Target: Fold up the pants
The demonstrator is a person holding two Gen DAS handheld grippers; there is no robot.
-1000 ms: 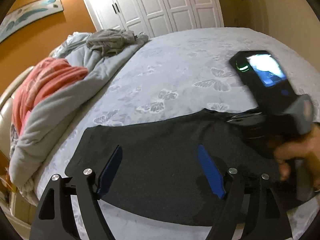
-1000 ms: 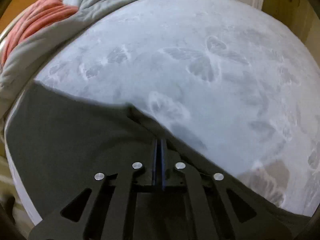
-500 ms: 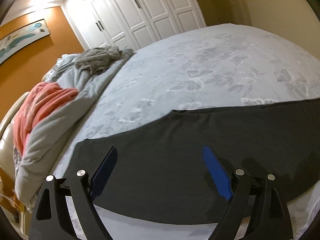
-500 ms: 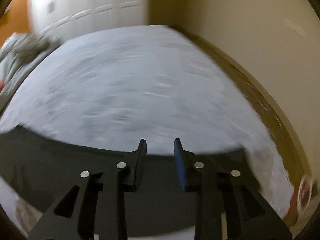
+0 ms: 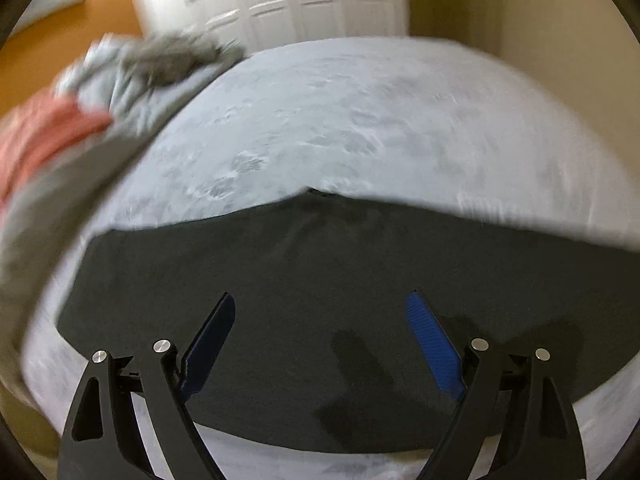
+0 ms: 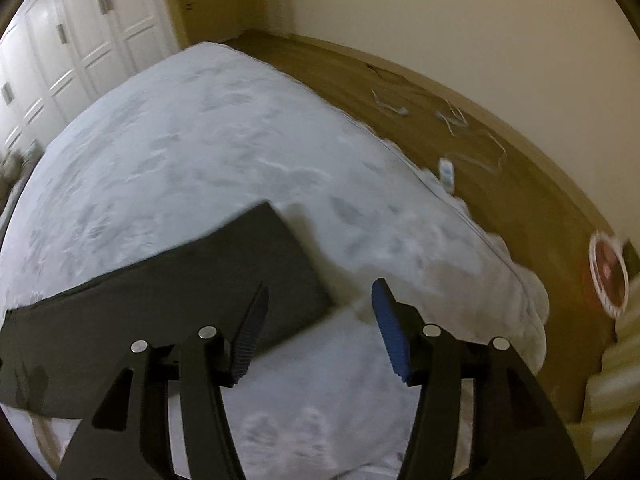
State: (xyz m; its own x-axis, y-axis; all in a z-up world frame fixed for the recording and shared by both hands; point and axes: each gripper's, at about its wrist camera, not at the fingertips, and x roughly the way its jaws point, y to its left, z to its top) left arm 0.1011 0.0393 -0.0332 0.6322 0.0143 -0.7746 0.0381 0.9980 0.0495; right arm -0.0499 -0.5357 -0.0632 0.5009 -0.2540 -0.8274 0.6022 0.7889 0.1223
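Observation:
Dark grey pants (image 5: 320,280) lie flat along the near edge of the bed, folded lengthwise. My left gripper (image 5: 320,304) hovers open above their left half, nothing between its blue pads. In the right wrist view the pants' right end (image 6: 224,280) shows with a square cut edge. My right gripper (image 6: 318,294) stands over that end's near corner, its jaws opening; the left pad sits over the cloth and the right pad over bare bedsheet, neither pressing on it.
The bed (image 5: 360,120) has a pale grey butterfly-print cover. A heap of grey and coral bedding (image 5: 80,120) lies at its left. White wardrobe doors (image 6: 60,40) stand beyond. Wood floor (image 6: 480,152) with cables and a round red object (image 6: 608,276) runs along the right.
My right gripper let go of the pants, swung far to the right to their other end and opened. The left gripper opened a little wider and tilted further down over the cloth.

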